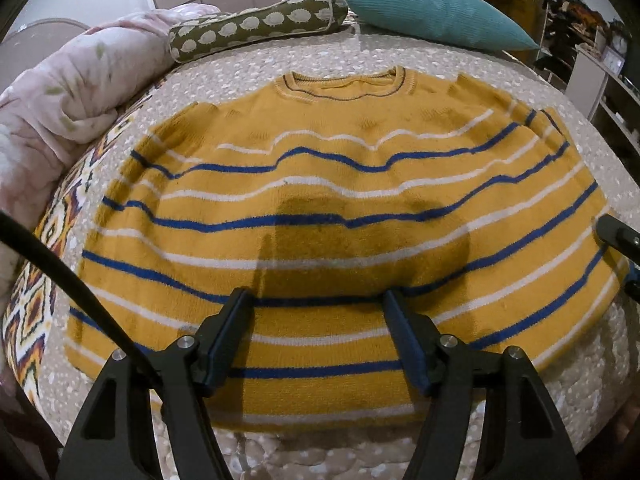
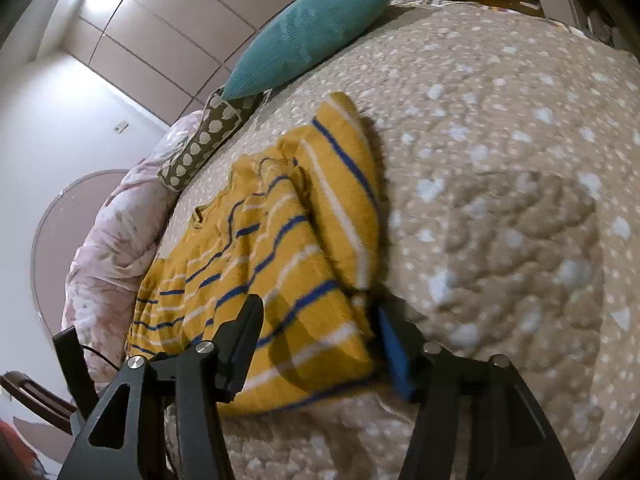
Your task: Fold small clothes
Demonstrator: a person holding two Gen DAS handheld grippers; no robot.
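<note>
Striped sweater (image 1: 340,216) flat on speckled beige bedspread (image 2: 500,120); both grippers' jaws apart, empty

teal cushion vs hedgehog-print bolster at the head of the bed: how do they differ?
The teal cushion is plain ribbed fabric; the bolster is olive with pale hedgehog shapes. The cushion is broad and flat, tapering to corners; the bolster is a narrow roll with light piping. Both lie on the spotted bedspread beyond the yellow striped sweater.
</note>
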